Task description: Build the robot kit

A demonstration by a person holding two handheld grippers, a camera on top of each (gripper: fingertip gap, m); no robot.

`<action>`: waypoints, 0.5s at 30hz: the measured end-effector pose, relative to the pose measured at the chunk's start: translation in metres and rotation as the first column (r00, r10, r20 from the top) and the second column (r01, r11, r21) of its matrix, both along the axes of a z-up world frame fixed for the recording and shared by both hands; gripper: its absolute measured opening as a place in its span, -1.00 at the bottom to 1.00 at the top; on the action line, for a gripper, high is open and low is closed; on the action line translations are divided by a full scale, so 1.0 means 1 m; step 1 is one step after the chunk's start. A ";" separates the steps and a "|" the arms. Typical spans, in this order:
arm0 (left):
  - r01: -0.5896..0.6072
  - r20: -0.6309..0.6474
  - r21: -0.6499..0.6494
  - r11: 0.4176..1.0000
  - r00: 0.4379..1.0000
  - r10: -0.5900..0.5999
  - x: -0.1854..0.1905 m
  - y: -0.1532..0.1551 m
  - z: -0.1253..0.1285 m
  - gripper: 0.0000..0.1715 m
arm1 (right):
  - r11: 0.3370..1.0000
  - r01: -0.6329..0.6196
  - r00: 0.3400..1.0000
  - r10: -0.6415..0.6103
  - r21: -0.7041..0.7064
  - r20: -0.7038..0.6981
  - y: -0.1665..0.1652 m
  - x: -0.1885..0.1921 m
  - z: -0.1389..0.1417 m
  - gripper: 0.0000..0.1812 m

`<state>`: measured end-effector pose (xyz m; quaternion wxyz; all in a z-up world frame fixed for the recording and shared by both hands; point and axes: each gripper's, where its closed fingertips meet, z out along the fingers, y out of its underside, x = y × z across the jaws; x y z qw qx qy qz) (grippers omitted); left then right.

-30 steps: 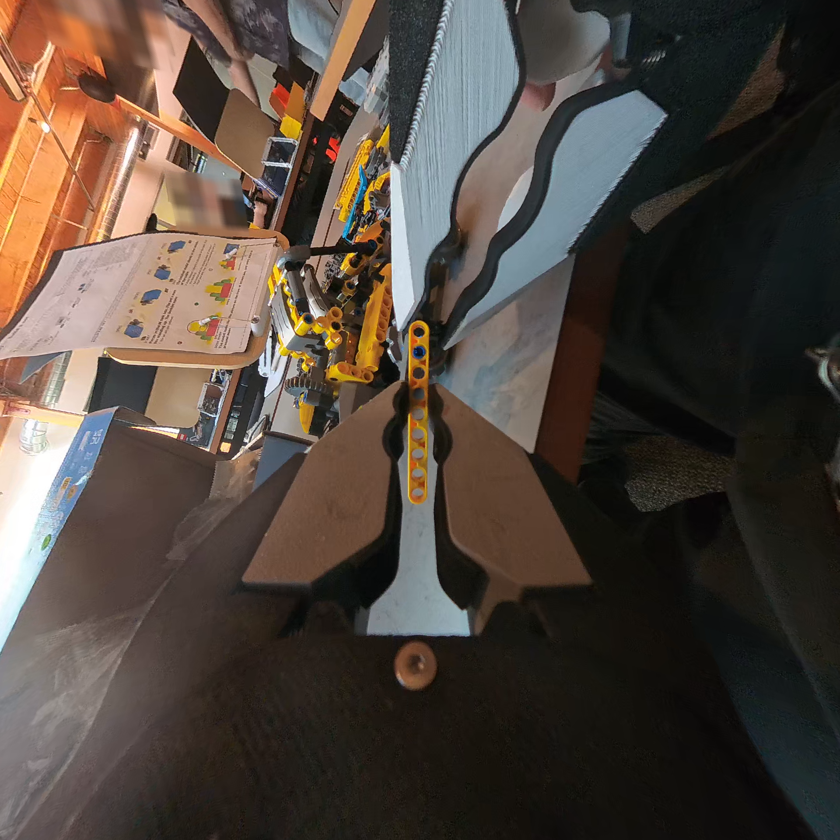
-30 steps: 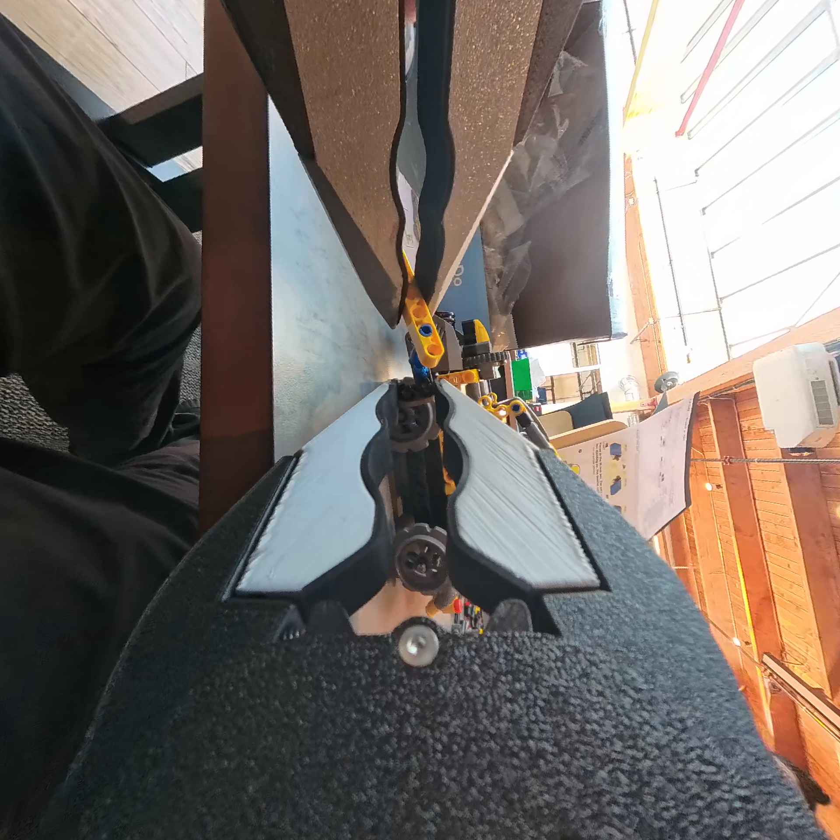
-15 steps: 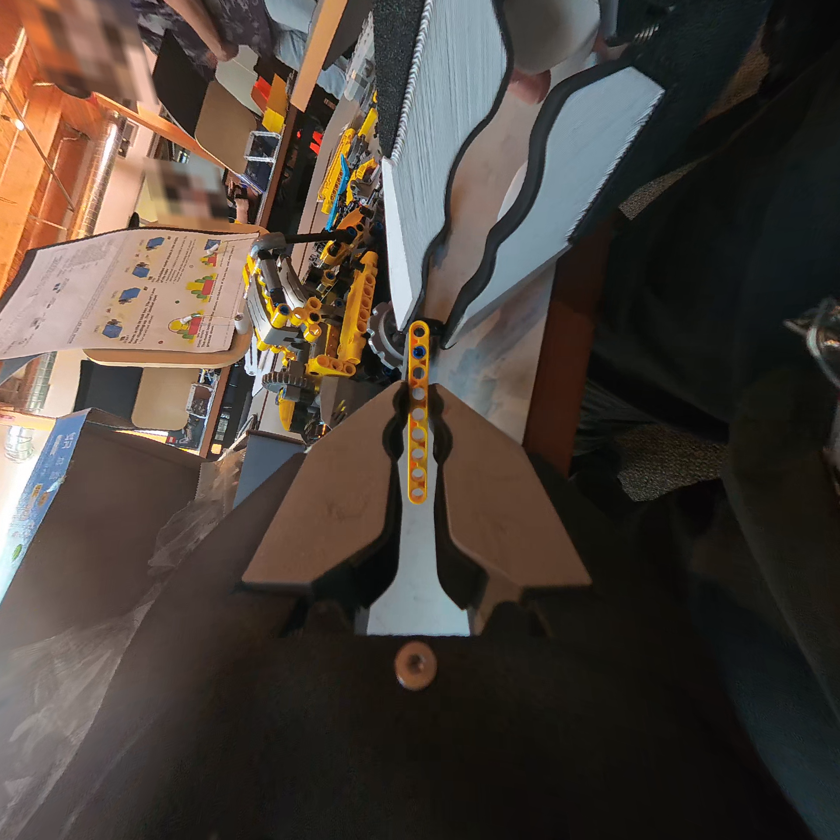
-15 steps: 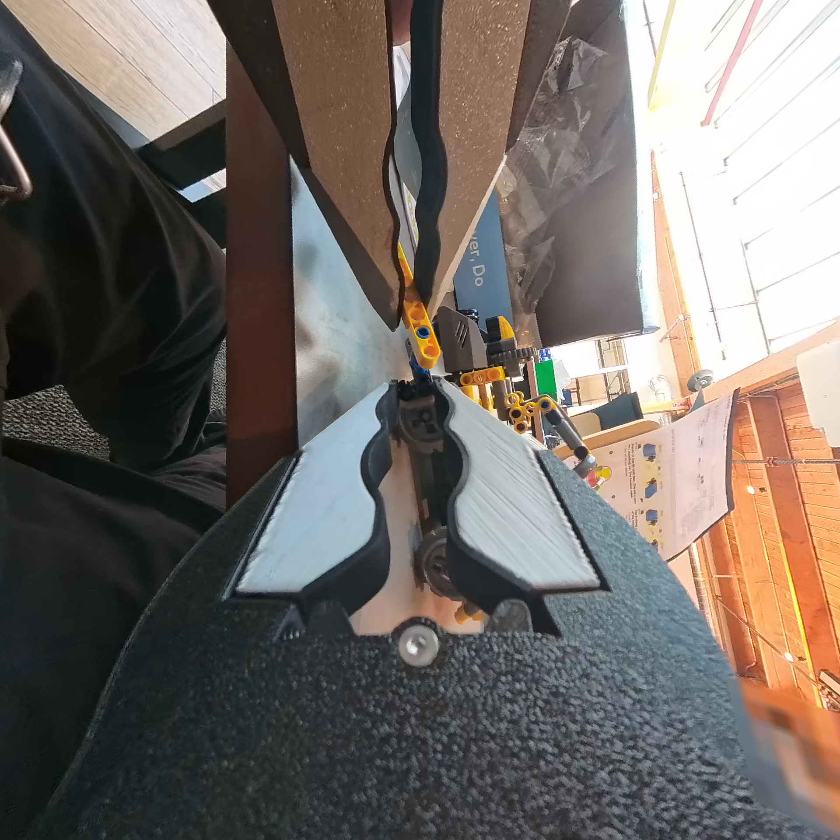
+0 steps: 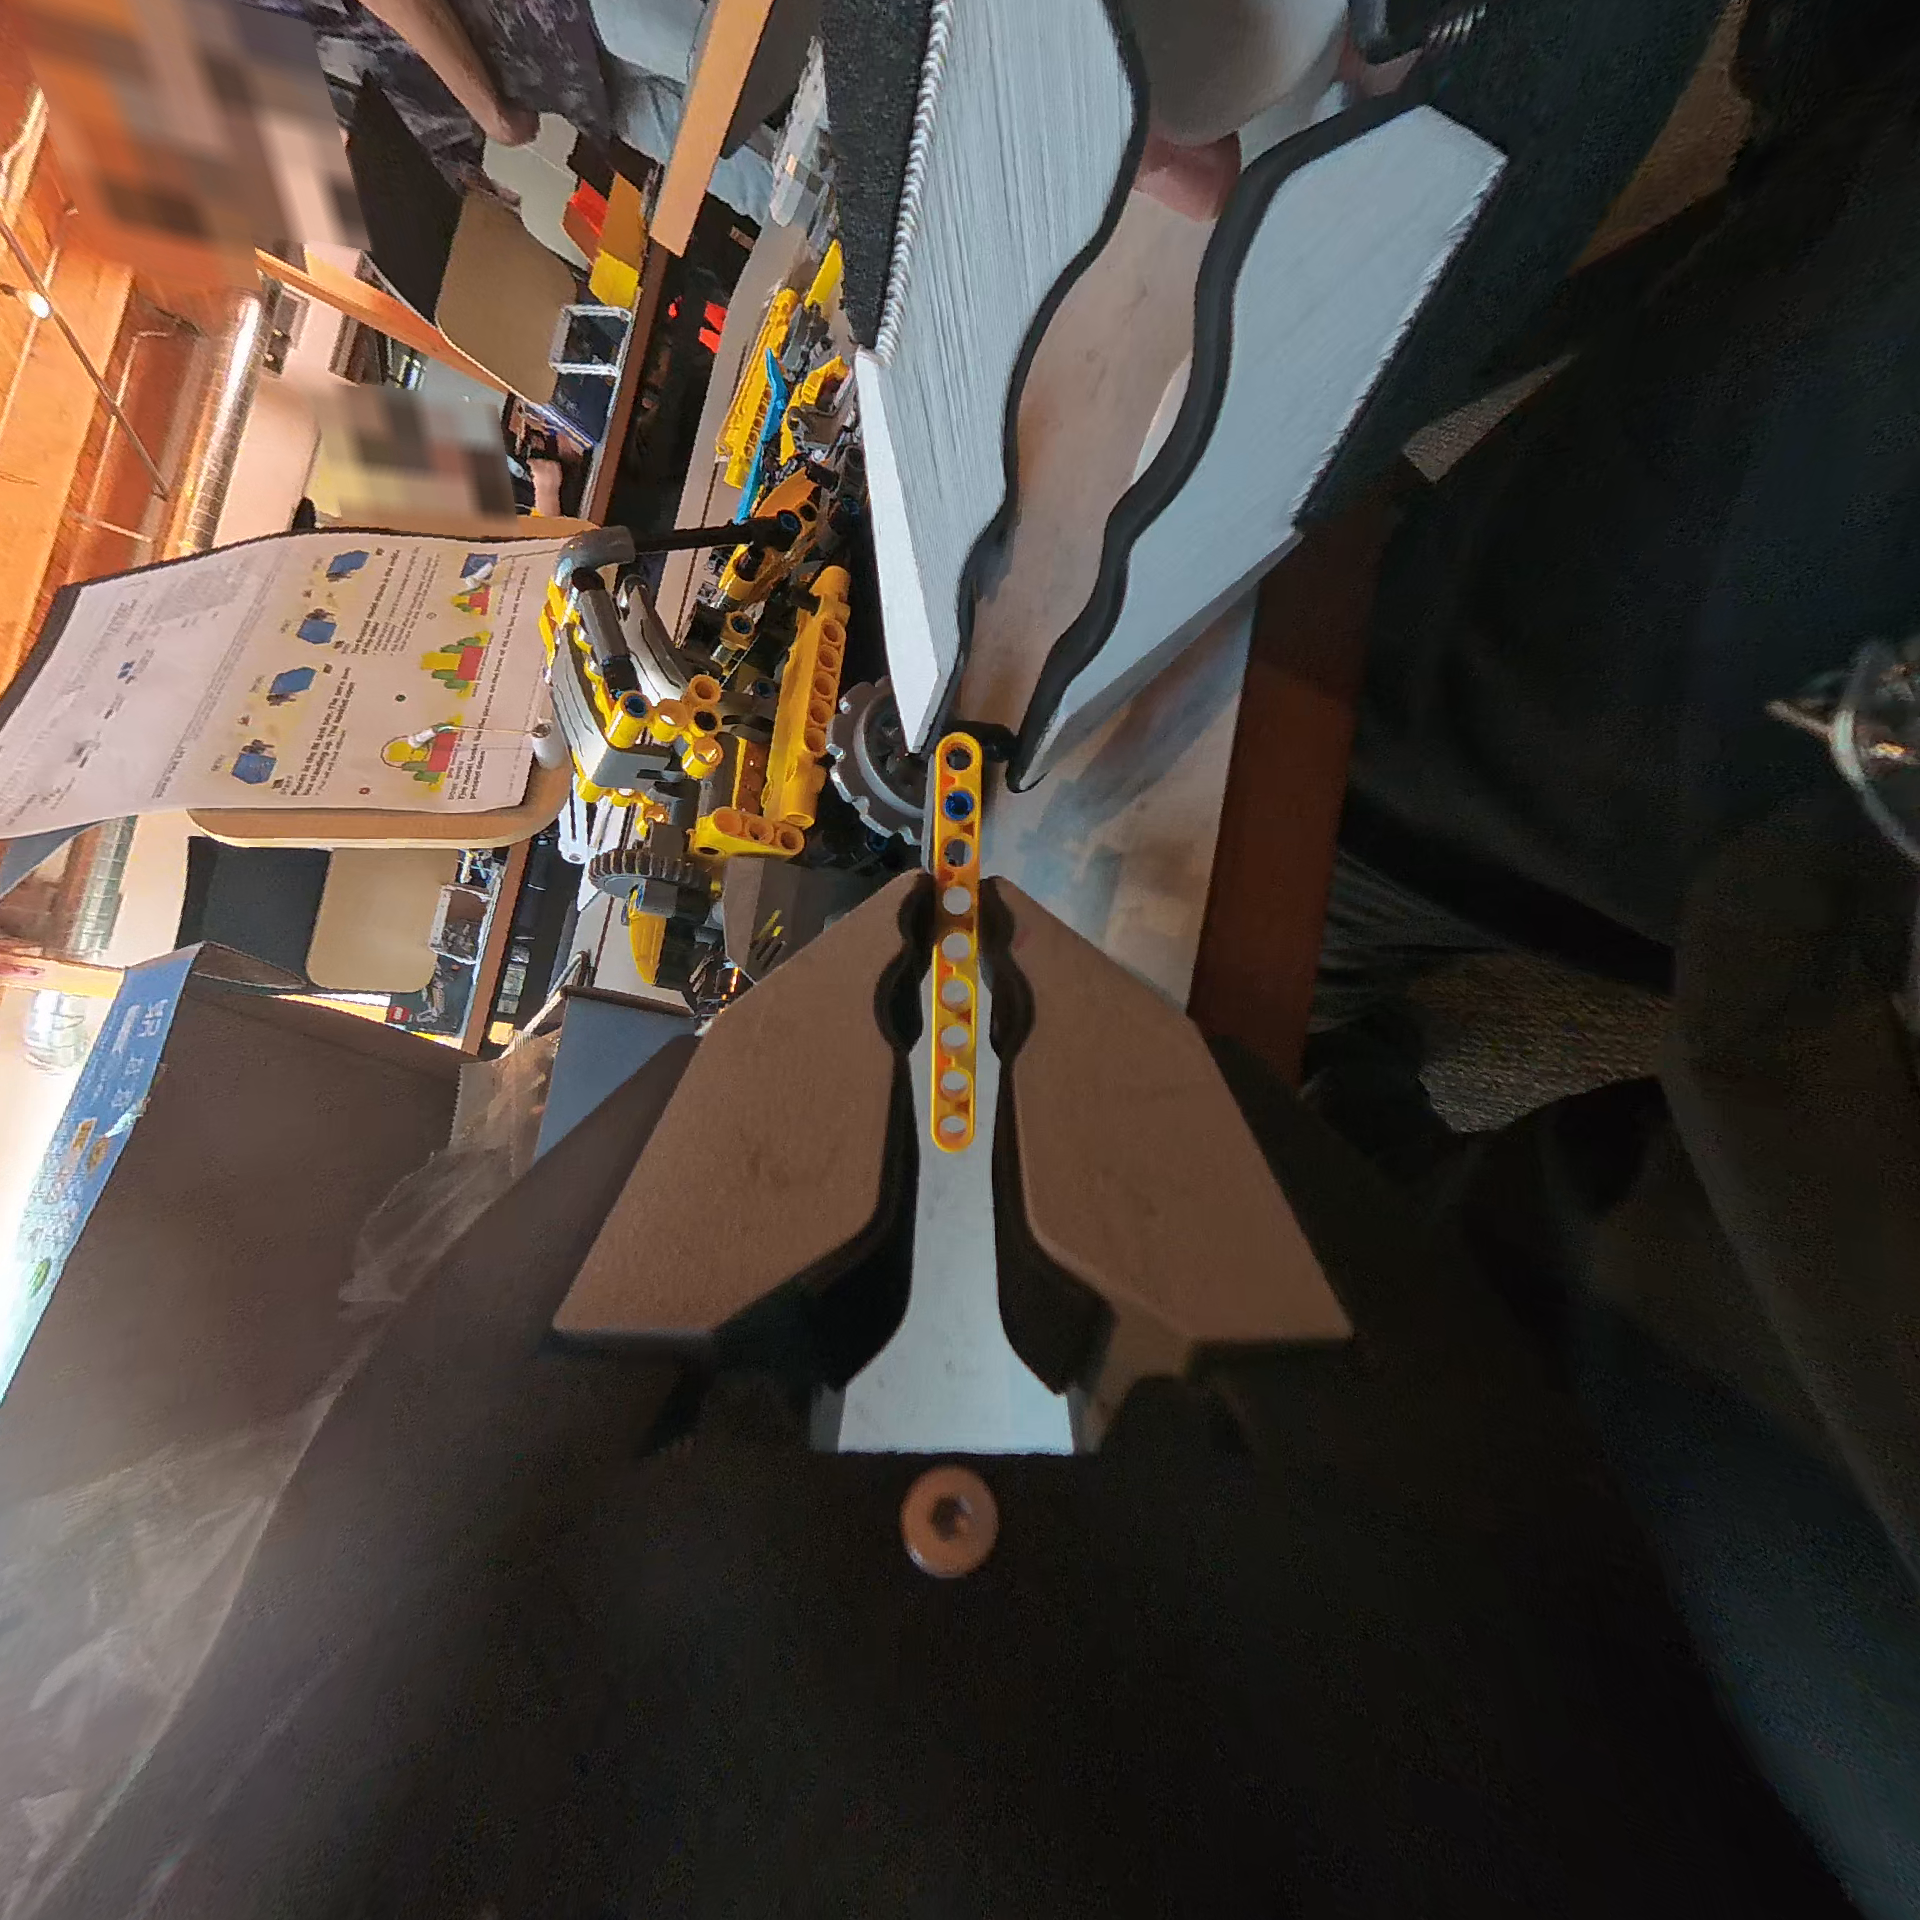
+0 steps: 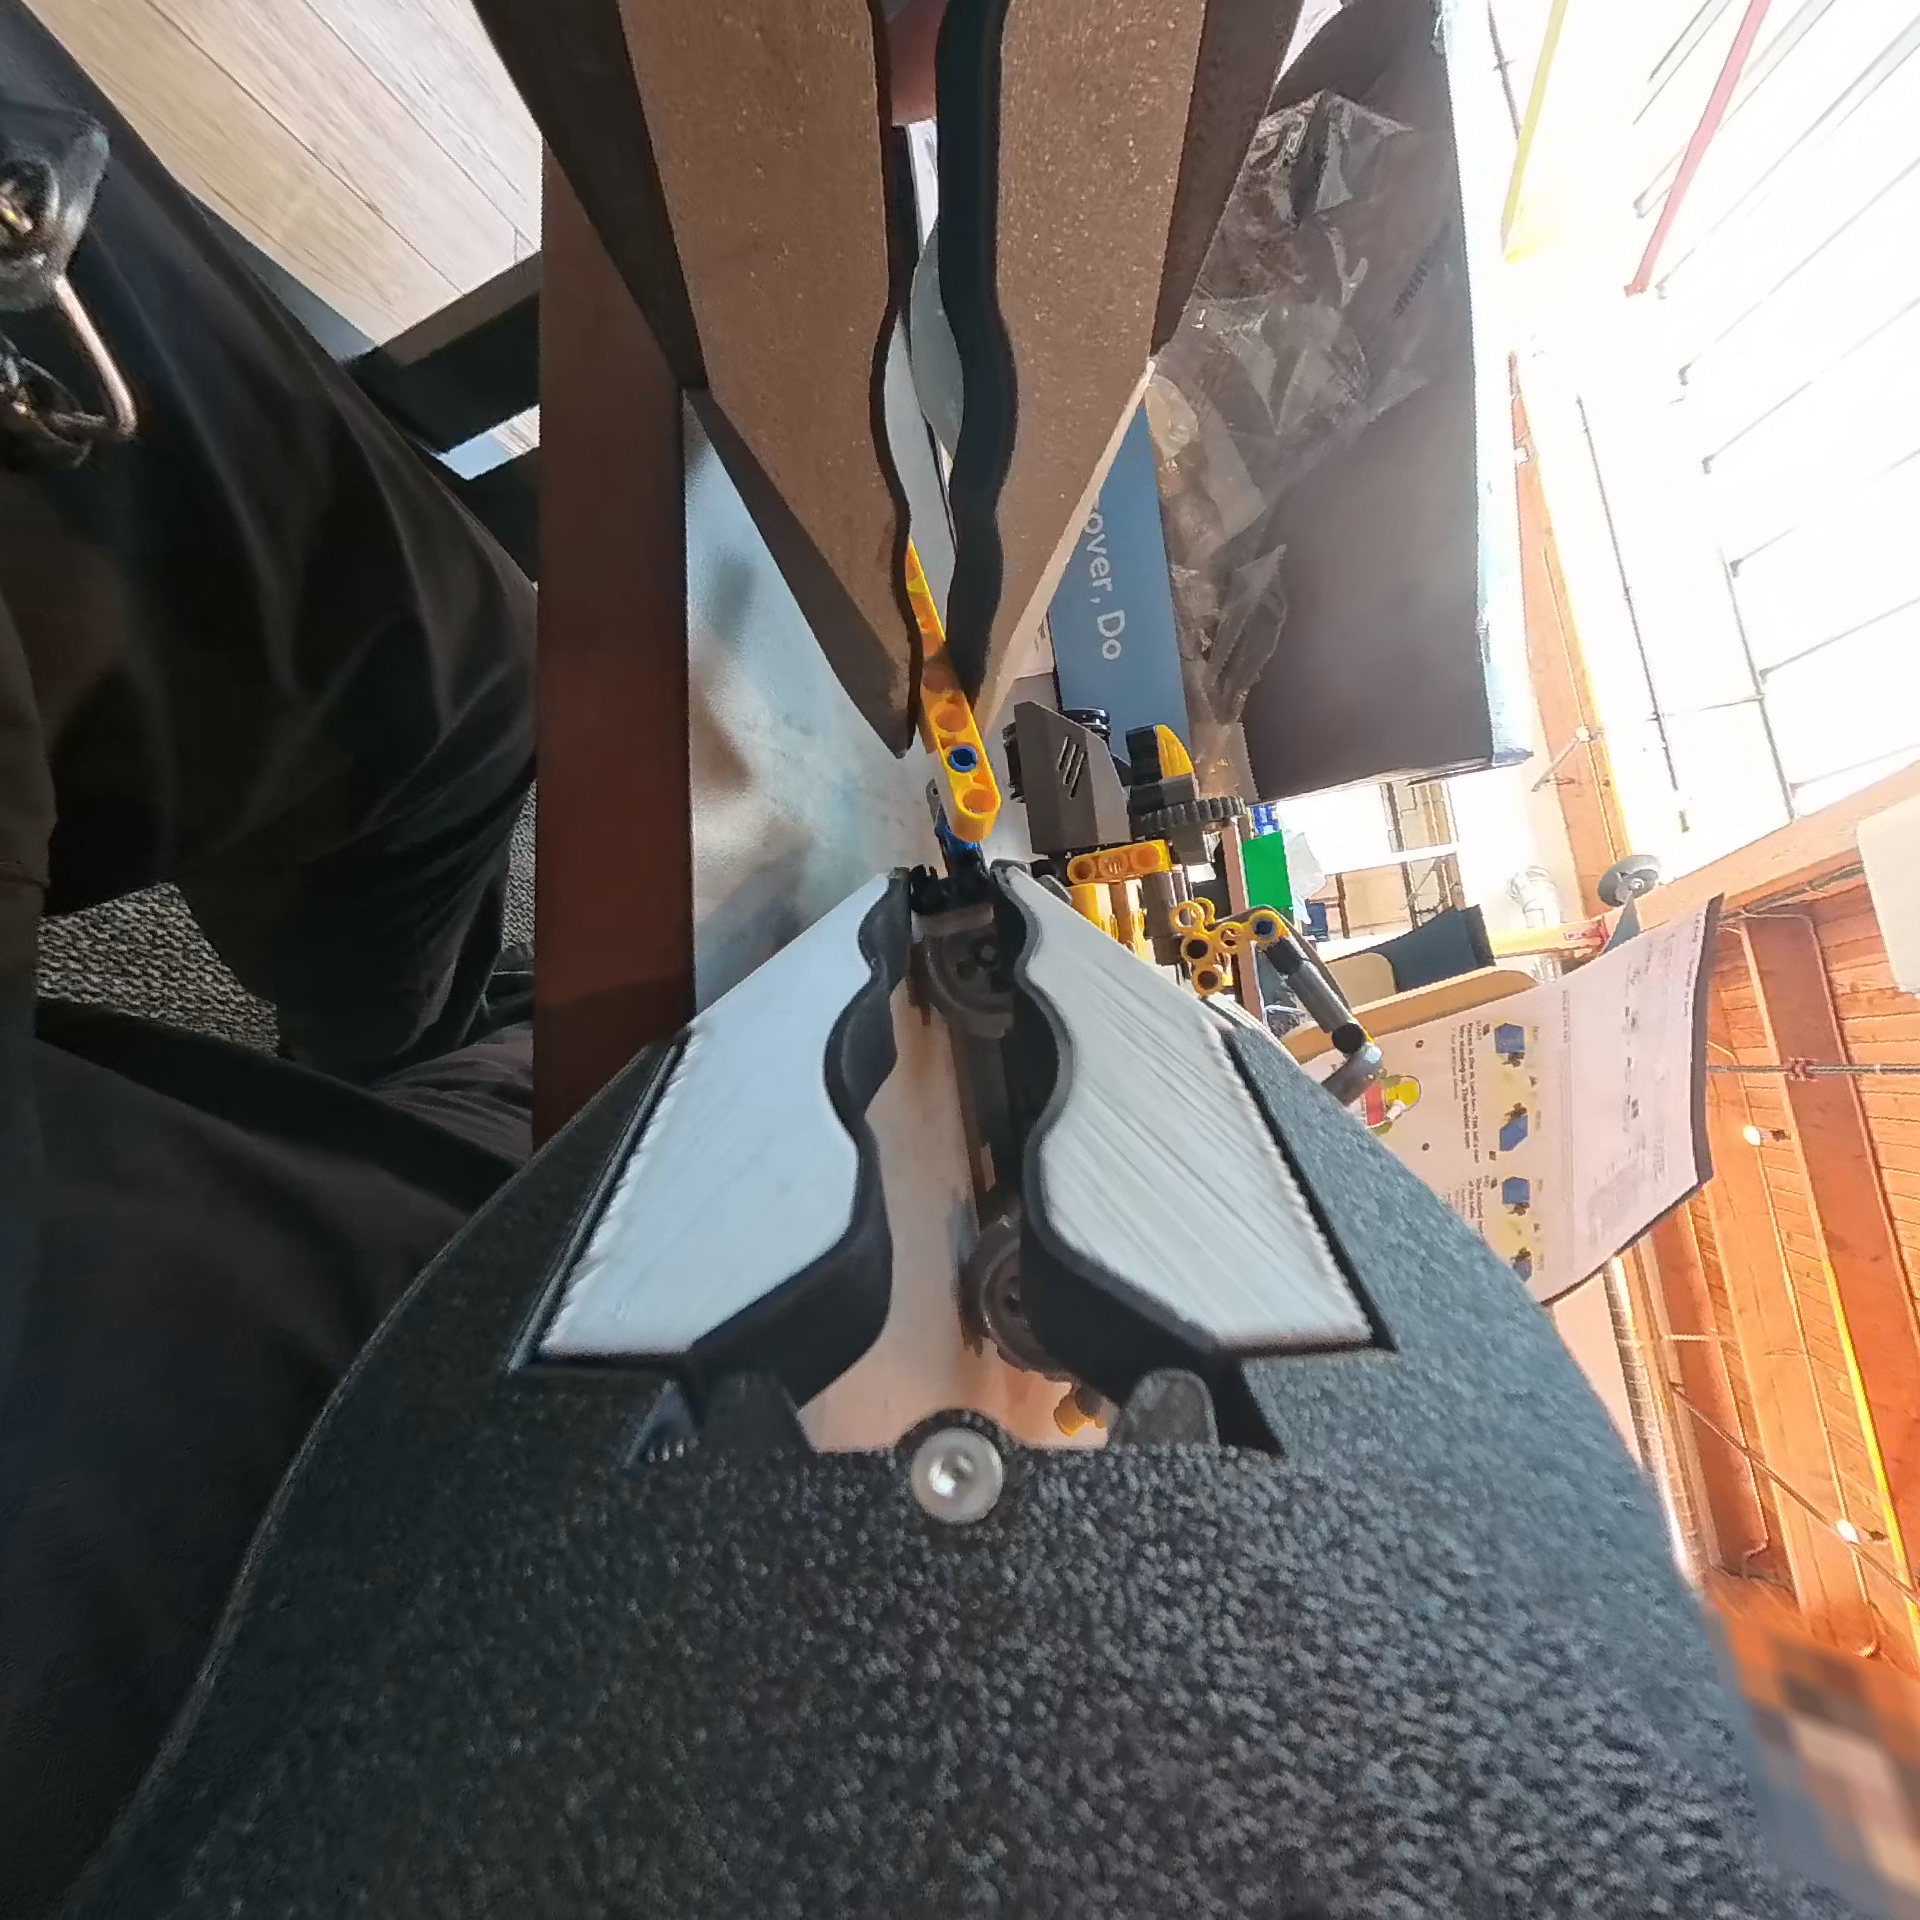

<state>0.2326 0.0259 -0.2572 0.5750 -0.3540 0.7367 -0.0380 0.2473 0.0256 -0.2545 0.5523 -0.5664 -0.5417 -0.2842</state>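
A pale worktop (image 5: 1122, 831) carries one large yellow and grey brick model (image 5: 727, 727), the landmark here. One printed instruction sheet (image 5: 270, 675) stands beyond the model. Just in front of the model, two grippers meet tip to tip. The right gripper (image 6: 951, 899), white-fingered, is pinched on one dark wheeled piece (image 6: 982, 1101) lying along its fingers. The left gripper (image 5: 954, 883), tan-fingered, pinches one yellow holed beam (image 5: 956, 935), its long axis pointing straight at the right gripper, its far end almost touching the right gripper's tips.
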 end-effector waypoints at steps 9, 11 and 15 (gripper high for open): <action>-0.005 0.002 -0.001 1.000 1.000 0.005 -0.001 0.002 0.000 -0.94 | 1.000 -0.005 1.000 0.005 -0.004 -0.002 0.000 -0.001 -0.001 -0.83; -0.005 0.004 -0.004 1.000 1.000 0.005 -0.001 0.002 0.001 -0.94 | 1.000 -0.005 1.000 0.005 -0.002 -0.002 0.000 -0.001 -0.001 -0.83; -0.005 0.004 -0.003 1.000 1.000 0.005 -0.001 0.002 0.001 -0.94 | 1.000 -0.004 1.000 0.004 -0.005 -0.008 0.000 0.000 -0.001 -0.83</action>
